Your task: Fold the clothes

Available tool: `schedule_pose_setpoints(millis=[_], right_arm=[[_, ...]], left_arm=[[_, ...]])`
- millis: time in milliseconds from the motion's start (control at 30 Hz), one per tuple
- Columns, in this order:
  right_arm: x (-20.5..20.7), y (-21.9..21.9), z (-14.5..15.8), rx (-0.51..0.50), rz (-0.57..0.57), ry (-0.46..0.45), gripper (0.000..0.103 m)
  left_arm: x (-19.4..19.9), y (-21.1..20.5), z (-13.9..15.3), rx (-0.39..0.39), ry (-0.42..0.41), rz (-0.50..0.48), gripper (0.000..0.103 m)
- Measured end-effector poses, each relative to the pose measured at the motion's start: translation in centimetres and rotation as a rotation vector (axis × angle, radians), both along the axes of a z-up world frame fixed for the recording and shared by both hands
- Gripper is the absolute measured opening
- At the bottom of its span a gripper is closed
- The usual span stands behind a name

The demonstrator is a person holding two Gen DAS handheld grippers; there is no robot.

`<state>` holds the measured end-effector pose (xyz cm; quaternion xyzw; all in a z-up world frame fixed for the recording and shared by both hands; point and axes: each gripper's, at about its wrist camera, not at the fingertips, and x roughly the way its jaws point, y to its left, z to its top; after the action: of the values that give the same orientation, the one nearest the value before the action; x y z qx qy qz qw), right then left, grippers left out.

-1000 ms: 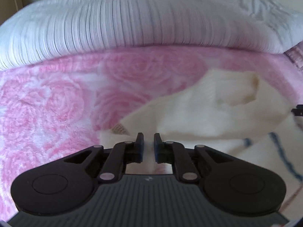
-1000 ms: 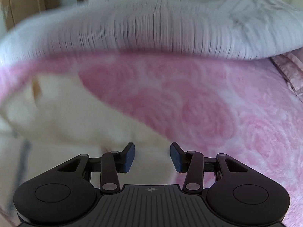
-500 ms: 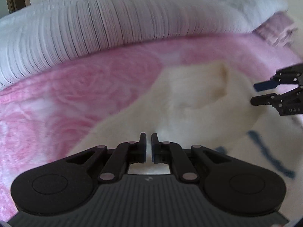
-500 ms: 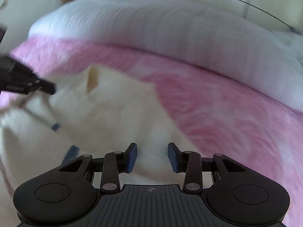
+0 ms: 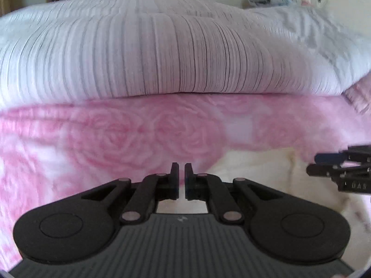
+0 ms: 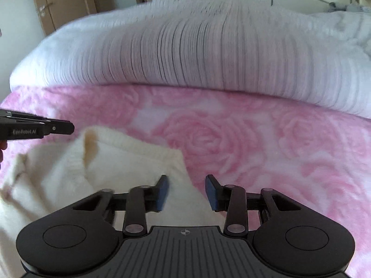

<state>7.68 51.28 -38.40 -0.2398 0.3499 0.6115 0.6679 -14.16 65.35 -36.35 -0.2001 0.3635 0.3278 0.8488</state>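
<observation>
On a bed spread with a plush pink blanket (image 5: 120, 139) patterned in large embossed roses, a cream knitted garment (image 6: 120, 162) lies crumpled, its surface soft and finely ribbed, one edge folded up into a small raised ridge. Behind it rises a thick white quilt (image 5: 162, 46), its cover puckered into close, narrow pleats that run up and over the rounded bulk. My left gripper (image 5: 181, 178) hangs low over the blanket at the garment's left edge, its two black fingers drawn almost together with only a thin slit between them and, as far as the left wrist view shows, no cloth in that slit. My right gripper (image 6: 186, 191) is level and low above the garment's right-hand portion, its blue-padded fingers (image 6: 162, 192) spread wide apart, cream knit showing in the gap and pink blanket just past the right pad. Each tool appears in the other's view as a dark, flat profile reaching in from the side: the left one from the left edge of the right wrist view, above the garment's raised fold, with a sliver of my hand (image 6: 2, 146) behind it. The garment sits between the two tools, nearer the foot of the quilt than the cameras' lower edge.
</observation>
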Motion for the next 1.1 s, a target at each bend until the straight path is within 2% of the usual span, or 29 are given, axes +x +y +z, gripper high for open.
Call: schedule_pose_setpoints(millis=[100,233,333,433,500,633,733,800,900,967,1100], right_arm=[[-0.4,-3.4,1.8,0.016,-0.03,-0.026,0.039],[-0.5,-10.3,3.6,0.0,-0.077,-0.072,0.039],[-1.1,-14.2,2.7,-0.031,-0.091,-0.079,0.039],[-1.9,-16.8,0.1,-0.104,-0.094,-0.089,0.039],[-1.7,-17.9,-0.5,-0.066,-0.12,-0.074,0.039],[-1.6,-18.1,1.7,-0.064,-0.174,-0.051,0.039],[-2.3,-19.9,3.4,0.003,-0.17,-0.036,0.039],[-2.9,-20.8,2.7,-0.014,-0.156,-0.025,0.039],[-3.9,-21.9,-0.3,-0.052,-0.136,-0.093,0.039],[-4.4,-23.0,0.4,-0.033,-0.158,-0.088,0.039],[-5.5,-25.2,1.8,0.006,-0.201,-0.077,0.039]], left_arm=[[-2.9,-1.9,1.3,-0.001,-0.015,0.0,0.003],[-8.0,-5.7,2.3,-0.013,-0.014,0.023,0.003],[-10.9,-9.0,1.9,-0.016,0.023,0.011,0.003],[-12.1,-11.0,-0.8,0.009,0.098,0.007,0.005],[-12.6,-11.4,-0.5,0.028,0.083,0.039,0.004],[-13.2,-13.1,1.8,0.072,0.026,0.075,0.004],[-13.3,-15.1,1.9,0.093,0.034,0.04,0.005],[-13.3,-15.9,0.2,0.097,0.071,0.025,0.005],[-14.0,-17.3,-1.8,0.151,0.074,0.005,0.005],[-14.7,-18.2,-1.3,0.178,0.064,-0.013,0.005],[-17.4,-20.2,0.2,0.143,0.014,-0.07,0.005]])
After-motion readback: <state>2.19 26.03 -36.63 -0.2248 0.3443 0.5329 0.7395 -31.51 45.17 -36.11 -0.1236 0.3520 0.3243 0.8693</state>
